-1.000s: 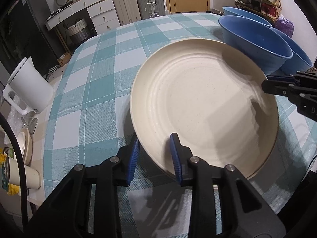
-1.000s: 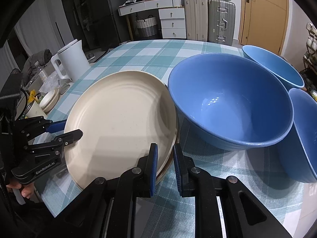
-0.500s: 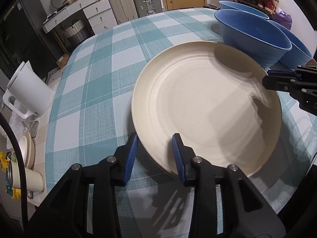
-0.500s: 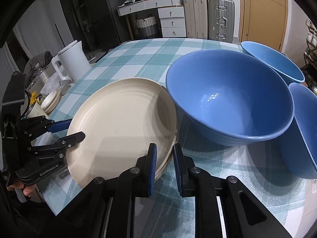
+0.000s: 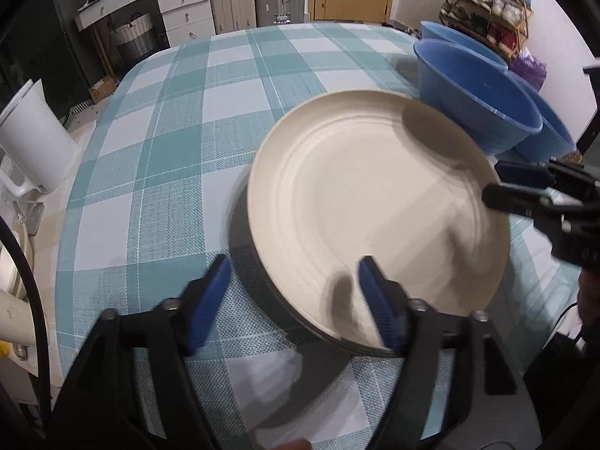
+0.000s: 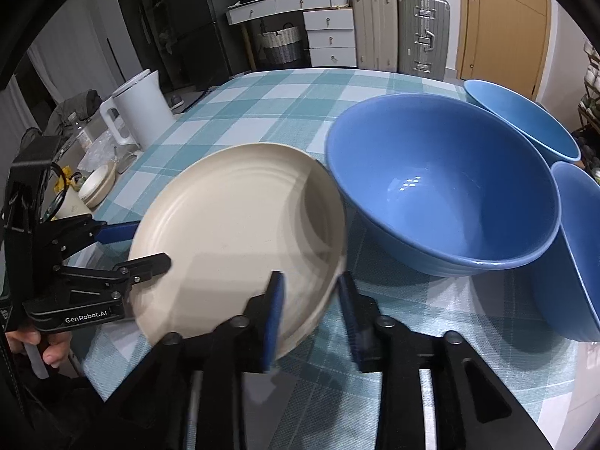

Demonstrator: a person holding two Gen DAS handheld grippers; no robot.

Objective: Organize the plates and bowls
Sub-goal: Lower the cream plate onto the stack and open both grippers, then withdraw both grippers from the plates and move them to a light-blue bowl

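A cream plate lies on top of other plates on the checked table; dark rims show under its near edge. My left gripper straddles its near-left rim, jaws opening, pads clear of it. My right gripper straddles the opposite rim, jaws also opening, with a gap on both sides. A large blue bowl stands just beyond the plate. Two more blue bowls sit behind and to the right of it.
A white kettle stands at the table's left edge, with small cream dishes on a side surface beside it. A person's hand holds the left gripper. Drawers and suitcases stand along the far wall.
Both grippers were shut on the plate's rim and have now spread their jaws off it. The plate has sunk level onto the plates under it.
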